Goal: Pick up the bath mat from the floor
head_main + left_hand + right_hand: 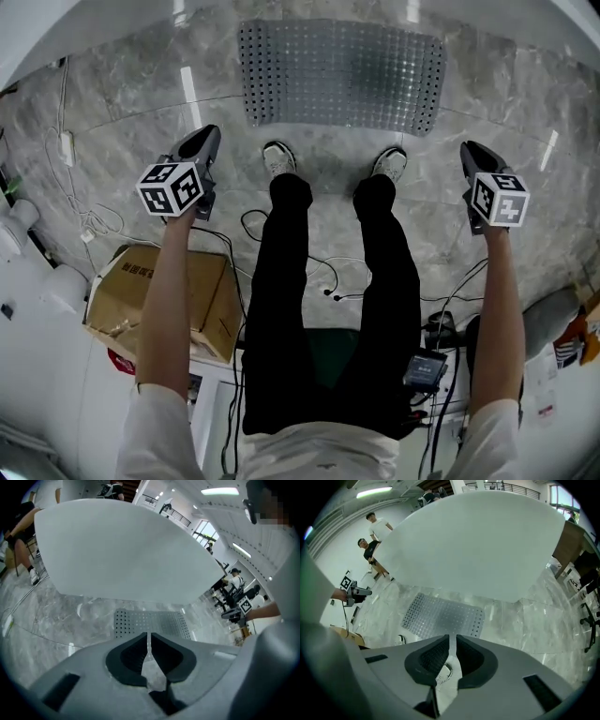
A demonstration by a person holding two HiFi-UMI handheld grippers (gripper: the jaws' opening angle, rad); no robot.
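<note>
Floor of grey marble tile [525,103] carries the perforated grey, seemingly rubber bath mat [342,73], flat at upper centre. Left tongs [206,133] and right tongs [471,150] hang short of it, both closed, empty. Closed tips would probably skid off its flat edge.

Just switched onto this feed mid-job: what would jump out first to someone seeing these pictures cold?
The grey perforated rubber bath mat lies flat on the grey marble floor, just ahead of the person's white shoes. The left tool and right tool hang either side of the black-trousered legs, both shut and empty, short of the mat. A brown cardboard box sits at the head view's lower left.
</note>
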